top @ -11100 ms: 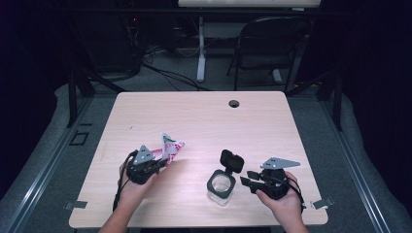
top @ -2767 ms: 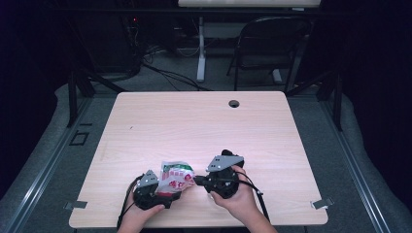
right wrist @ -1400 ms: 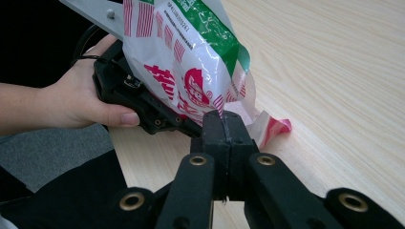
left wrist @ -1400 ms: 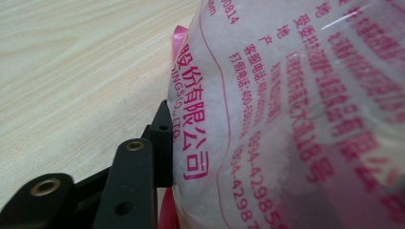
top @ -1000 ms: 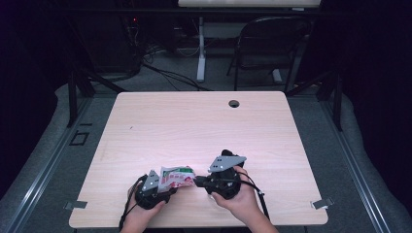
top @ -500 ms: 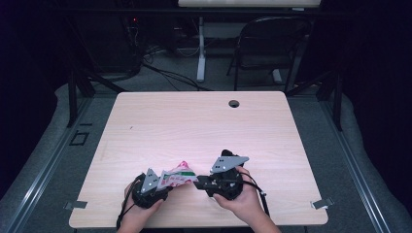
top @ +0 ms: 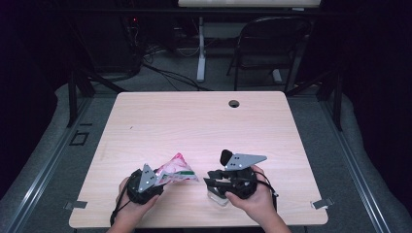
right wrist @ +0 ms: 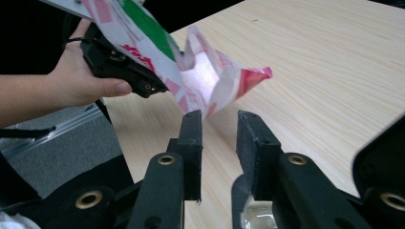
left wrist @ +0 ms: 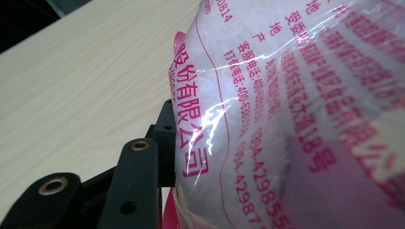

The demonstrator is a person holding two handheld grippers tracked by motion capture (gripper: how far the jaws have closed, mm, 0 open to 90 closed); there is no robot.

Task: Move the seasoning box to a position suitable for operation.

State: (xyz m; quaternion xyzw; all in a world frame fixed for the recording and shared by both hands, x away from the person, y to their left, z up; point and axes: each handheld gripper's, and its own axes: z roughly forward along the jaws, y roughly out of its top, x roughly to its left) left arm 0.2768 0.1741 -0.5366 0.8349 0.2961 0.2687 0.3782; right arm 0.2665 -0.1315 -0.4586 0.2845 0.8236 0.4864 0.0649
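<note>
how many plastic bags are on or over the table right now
1. The printed plastic bag is clamped in the left gripper, lifted over the near left part of the table. The right gripper holds none.

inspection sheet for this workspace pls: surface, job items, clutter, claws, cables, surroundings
Surface: light wood table, bare apart from a round hole near the far edge.
Job's things: pink-and-white printed bag, torn open at one end, lifted off the table; clear jar under the right hand.
Clutter: nothing seen.
Claws: left claw shut on the bag; right claw has just been opening, jaws apart with nothing between them, just short of the bag's torn edge.
Cables: black cable trailing from the left claw; more on the floor beyond the table.
Surroundings: dark room, grey floor, folding chair behind the table.
</note>
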